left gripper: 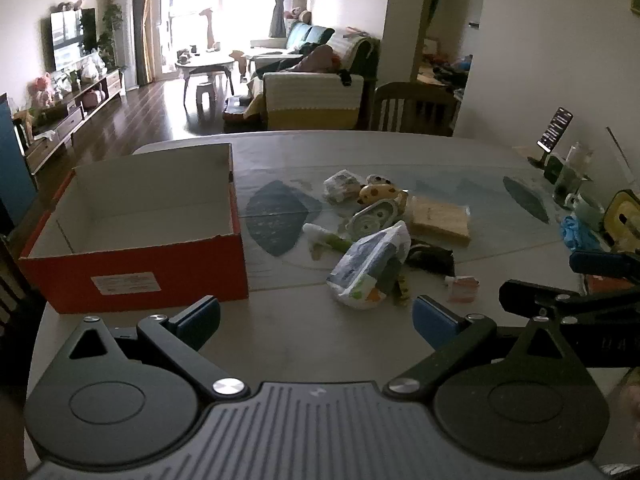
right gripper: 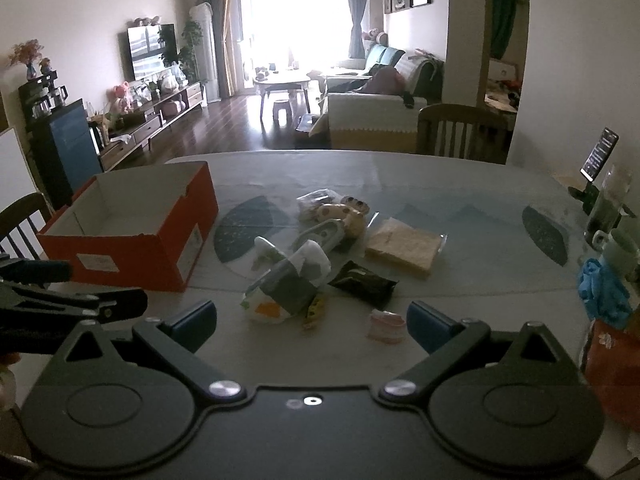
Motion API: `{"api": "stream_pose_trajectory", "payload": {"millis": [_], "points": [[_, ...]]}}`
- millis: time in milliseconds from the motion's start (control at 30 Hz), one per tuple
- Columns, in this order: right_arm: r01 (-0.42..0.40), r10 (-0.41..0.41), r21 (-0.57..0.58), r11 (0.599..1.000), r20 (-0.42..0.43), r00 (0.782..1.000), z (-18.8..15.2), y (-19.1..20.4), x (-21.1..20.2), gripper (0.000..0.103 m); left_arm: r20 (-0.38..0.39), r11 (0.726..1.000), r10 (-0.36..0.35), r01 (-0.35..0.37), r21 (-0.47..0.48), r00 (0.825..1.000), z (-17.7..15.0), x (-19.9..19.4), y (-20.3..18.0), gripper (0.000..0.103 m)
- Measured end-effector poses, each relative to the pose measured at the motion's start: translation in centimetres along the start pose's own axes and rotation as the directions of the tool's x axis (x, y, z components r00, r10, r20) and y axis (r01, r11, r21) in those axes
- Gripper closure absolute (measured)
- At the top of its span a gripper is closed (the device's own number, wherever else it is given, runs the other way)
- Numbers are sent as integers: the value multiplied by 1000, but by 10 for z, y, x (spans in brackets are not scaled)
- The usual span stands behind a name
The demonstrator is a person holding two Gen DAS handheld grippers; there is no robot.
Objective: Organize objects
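Observation:
An open orange cardboard box (left gripper: 132, 276) (right gripper: 132, 256) with a white inside stands on the left of the table and looks empty. To its right lies a heap of small things: a printed plastic bag (left gripper: 370, 268) (right gripper: 288, 284), a yellow spotted toy (left gripper: 378, 194) (right gripper: 340, 214), a tan flat block (left gripper: 440, 220) (right gripper: 404, 246), a dark packet (left gripper: 432, 258) (right gripper: 364, 282) and a small pink-white item (left gripper: 462, 286) (right gripper: 386, 326). My left gripper (left gripper: 316, 320) is open over the near table, short of the heap. My right gripper (right gripper: 310, 324) is open too, just before the bag.
A phone on a stand (left gripper: 554, 130) (right gripper: 600, 154), cups (right gripper: 616, 246), a blue cloth (right gripper: 604, 290) and a yellow object (left gripper: 622, 220) crowd the table's right edge. A wooden chair (left gripper: 414, 106) stands behind the table, another chair (right gripper: 24, 220) at the left. The living room lies beyond.

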State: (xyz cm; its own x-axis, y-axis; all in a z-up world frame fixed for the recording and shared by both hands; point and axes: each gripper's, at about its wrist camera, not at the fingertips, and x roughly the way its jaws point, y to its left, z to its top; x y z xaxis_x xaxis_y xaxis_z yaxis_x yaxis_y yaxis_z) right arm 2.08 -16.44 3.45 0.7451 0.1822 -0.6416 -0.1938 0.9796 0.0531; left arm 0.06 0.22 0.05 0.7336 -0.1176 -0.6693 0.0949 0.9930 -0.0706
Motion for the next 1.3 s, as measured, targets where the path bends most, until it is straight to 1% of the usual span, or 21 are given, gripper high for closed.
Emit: {"api": "stream_pose_trajectory", "payload": {"millis": [233,433,533,667,733,967,1067,1300], "points": [[-7,7,-6,1000,-1,1000,1,-7,1,2,-4,1000,-2,2,7,1000,3,5,-9,0],[-34,34,-21,999,-8,999,6,-22,12,2,-34,1000,-2,2,0,999,10,19,-19,0],[-47,46,-35,998,-17,999,9,-30,21,2,-56,1000,11,-11,3,998,14,30,-25,0],[-48,46,-52,997,-40,998,10,-47,40,2,-75,1000,26,-25,13,997,18,48,-32,0],[-42,38,-66,997,-59,998,8,-54,53,2,-74,999,43,-40,35,996,18,59,-36,0],[-36,17,-139,990,-136,991,-7,-75,102,3,-68,995,35,-28,99,997,19,102,-53,0],[-48,21,-155,987,-171,985,-13,-84,120,3,-81,993,30,-21,113,996,20,123,-59,0],[-81,41,-190,979,-208,977,-17,-92,148,4,-118,991,30,-14,134,993,18,163,-71,1]]}}
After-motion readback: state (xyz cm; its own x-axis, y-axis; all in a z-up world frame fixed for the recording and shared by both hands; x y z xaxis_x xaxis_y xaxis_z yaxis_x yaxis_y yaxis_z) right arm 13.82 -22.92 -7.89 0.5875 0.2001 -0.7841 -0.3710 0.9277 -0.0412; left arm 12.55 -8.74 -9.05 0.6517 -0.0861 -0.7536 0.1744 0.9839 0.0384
